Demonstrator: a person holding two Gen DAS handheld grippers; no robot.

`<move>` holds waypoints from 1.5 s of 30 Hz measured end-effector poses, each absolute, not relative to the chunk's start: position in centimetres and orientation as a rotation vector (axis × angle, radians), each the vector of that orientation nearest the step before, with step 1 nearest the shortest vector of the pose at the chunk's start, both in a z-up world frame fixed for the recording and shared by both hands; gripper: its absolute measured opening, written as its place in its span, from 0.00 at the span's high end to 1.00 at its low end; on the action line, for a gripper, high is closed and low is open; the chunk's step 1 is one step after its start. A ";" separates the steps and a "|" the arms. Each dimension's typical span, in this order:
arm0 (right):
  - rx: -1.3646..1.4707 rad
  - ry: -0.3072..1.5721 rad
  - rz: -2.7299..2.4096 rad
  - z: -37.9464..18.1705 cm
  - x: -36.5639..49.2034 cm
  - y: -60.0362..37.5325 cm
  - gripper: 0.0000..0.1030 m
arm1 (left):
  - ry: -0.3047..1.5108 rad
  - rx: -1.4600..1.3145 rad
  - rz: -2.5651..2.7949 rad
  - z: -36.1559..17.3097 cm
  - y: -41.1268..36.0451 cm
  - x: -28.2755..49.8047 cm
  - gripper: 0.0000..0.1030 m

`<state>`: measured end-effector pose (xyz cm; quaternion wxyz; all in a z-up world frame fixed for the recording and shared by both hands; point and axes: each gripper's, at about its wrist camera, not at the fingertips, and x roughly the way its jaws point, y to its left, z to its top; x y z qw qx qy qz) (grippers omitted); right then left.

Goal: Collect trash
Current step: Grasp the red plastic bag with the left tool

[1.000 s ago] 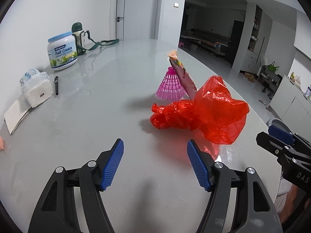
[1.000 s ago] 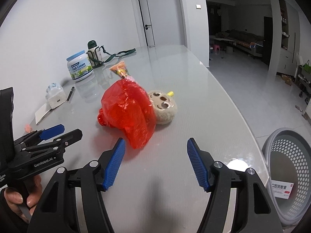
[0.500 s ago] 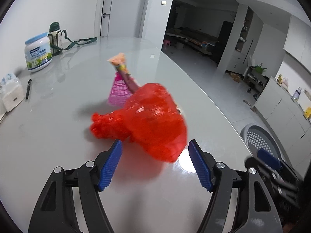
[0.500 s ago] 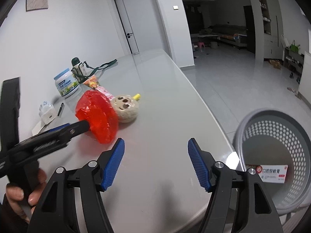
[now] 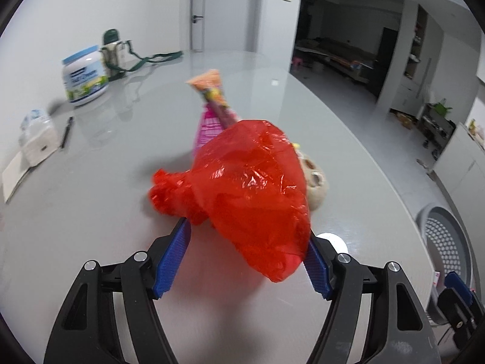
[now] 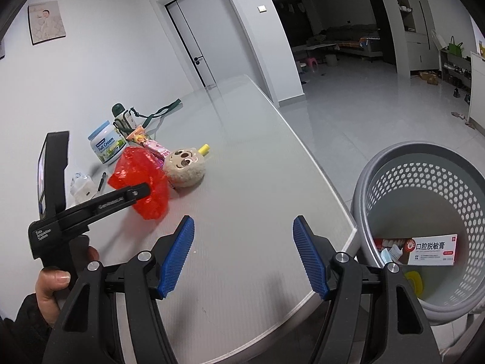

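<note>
A crumpled red plastic bag (image 5: 248,188) lies on the grey table (image 5: 106,200). My left gripper (image 5: 242,257) is open, its blue fingers either side of the bag's near end; the bag hides the right fingertip. In the right wrist view the bag (image 6: 142,179) sits behind the left gripper's arm (image 6: 91,209). My right gripper (image 6: 244,254) is open and empty above the table's near corner. A grey perforated trash basket (image 6: 424,191) stands on the floor at the right, holding a toothpaste box (image 6: 424,248); it also shows in the left wrist view (image 5: 445,236).
Behind the bag lie a snack wrapper (image 5: 212,91), a pink mesh item (image 5: 206,130) and a round plush toy (image 6: 185,166). At the far left stand a milk-powder tub (image 5: 85,75), a green bottle with strap (image 5: 113,51), a tissue pack (image 5: 38,139), a pen and a notebook.
My left gripper has moved forward to the red bag, now between its fingers. My right gripper has swung right toward the table corner, bringing the basket into full view.
</note>
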<state>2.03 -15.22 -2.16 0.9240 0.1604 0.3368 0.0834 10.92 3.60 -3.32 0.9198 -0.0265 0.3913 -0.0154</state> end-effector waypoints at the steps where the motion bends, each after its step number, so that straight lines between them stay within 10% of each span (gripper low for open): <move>1: 0.331 0.694 0.174 -2.2 2.1 -15.2 0.37 | 0.799 -0.051 -0.014 -3.3 4.1 10.5 0.33; 21: 0.281 0.702 0.263 -2.1 2.6 -11.2 0.37 | 0.789 -0.066 0.129 -2.7 13.9 3.6 0.33; 45: 0.257 0.726 0.250 -2.4 3.1 -10.1 0.37 | 0.748 0.011 -0.035 -2.7 8.0 10.8 0.20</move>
